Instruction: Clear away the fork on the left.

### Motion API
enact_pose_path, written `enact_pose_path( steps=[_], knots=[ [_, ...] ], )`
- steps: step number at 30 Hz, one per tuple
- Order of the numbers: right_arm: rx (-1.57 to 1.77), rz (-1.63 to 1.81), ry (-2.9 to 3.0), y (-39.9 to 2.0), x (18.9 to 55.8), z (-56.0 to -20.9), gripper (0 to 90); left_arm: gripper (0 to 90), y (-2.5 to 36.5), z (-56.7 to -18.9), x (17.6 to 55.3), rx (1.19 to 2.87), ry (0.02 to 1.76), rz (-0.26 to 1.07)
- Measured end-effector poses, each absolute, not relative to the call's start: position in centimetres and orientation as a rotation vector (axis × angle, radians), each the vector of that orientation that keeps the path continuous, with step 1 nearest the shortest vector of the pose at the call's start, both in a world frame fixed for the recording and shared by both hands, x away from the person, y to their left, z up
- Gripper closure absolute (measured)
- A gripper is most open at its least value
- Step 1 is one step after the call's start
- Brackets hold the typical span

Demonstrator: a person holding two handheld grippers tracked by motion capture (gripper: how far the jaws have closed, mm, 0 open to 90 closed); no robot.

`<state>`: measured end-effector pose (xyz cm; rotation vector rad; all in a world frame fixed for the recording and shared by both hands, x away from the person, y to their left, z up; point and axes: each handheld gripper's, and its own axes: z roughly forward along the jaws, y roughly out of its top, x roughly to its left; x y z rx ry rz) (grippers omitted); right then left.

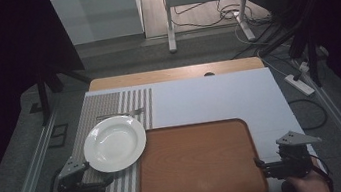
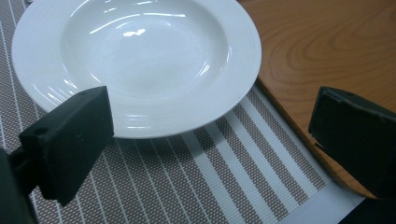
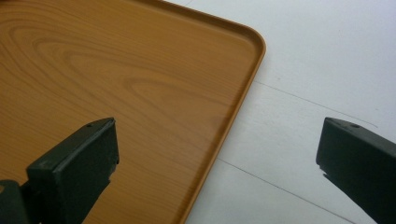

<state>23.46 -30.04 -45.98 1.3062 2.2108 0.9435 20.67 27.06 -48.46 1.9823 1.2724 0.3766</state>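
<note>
A white deep plate (image 1: 114, 143) (image 2: 140, 60) rests on a striped placemat (image 1: 109, 104) (image 2: 224, 186) at the left of the table. A wood-grain tray (image 1: 198, 163) (image 2: 327, 46) (image 3: 116, 84) lies empty at the front centre, touching the mat's right edge. My left gripper (image 1: 106, 182) (image 2: 210, 140) is open, low over the mat just in front of the plate's near rim, with nothing between its jaws. My right gripper (image 1: 260, 164) (image 3: 217, 163) is open beside the tray's near right corner, its jaws straddling the tray's right rim without touching it.
A fork (image 1: 120, 114) lies on the mat behind the plate. The white table surface (image 1: 219, 96) (image 3: 317, 70) stretches behind and right of the tray. Beyond the table stand a metal-legged frame (image 1: 207, 10), floor cables and a power strip (image 1: 299, 84).
</note>
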Motion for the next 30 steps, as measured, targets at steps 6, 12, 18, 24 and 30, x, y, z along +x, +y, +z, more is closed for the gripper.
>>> enact_pose_path(
  steps=[6,12,18,24,30],
  knots=[
    [1.313,0.956,2.205,-30.11,23.48,-45.95,0.0,0.8,26.89,-48.51,20.73,2.007,1.272,0.376],
    [1.317,0.967,2.203,-30.18,23.5,-45.97,0.0,0.9,26.82,-48.54,20.81,2.014,1.273,0.369],
    [1.31,0.958,2.209,-30.14,23.45,-45.95,0.0,0.2,26.77,-48.54,20.87,2.024,1.267,0.362],
    [1.299,0.966,2.219,-30.1,23.43,-45.96,0.0,0.0,26.44,-48.49,20.86,2.052,1.258,0.38],
    [1.293,0.962,2.227,-30.03,23.46,-46.0,0.0,0.0,26.26,-48.53,21.27,2.077,1.277,0.35]
  ],
)
